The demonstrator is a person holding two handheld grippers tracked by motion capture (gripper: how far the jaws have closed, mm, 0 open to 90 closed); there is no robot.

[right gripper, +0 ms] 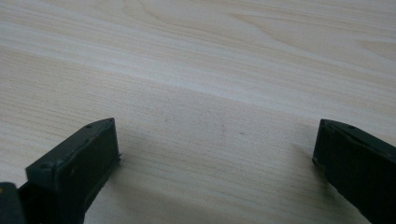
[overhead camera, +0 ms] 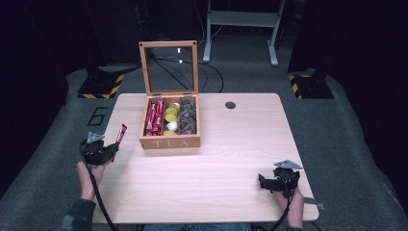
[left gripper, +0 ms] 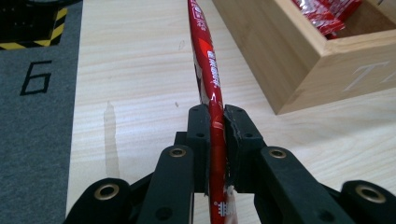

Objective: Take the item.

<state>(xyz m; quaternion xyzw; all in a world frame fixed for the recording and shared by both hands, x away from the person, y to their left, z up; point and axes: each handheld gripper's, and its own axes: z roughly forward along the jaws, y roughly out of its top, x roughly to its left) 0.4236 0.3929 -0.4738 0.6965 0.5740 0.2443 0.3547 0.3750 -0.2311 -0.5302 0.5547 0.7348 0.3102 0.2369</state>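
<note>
Red sachet clamped in left gripper (near tea box); right gripper held wide, nothing gripped.

**Stock count: table and tea box**

- Table: one, light wood.
- Tea box: one, wooden, with three compartments and one hinged glass lid.
- Red sachets: one clamped in the left gripper, namely the held sachet; a further bundle of boxed sachets in the left compartment, perhaps four or five, too closely packed to count.
- Yellow-and-white capsules: about five, middle compartment.
- Dark capsules: number unclear, right compartment.
- Grippers: two, the right gripper being empty.
</note>
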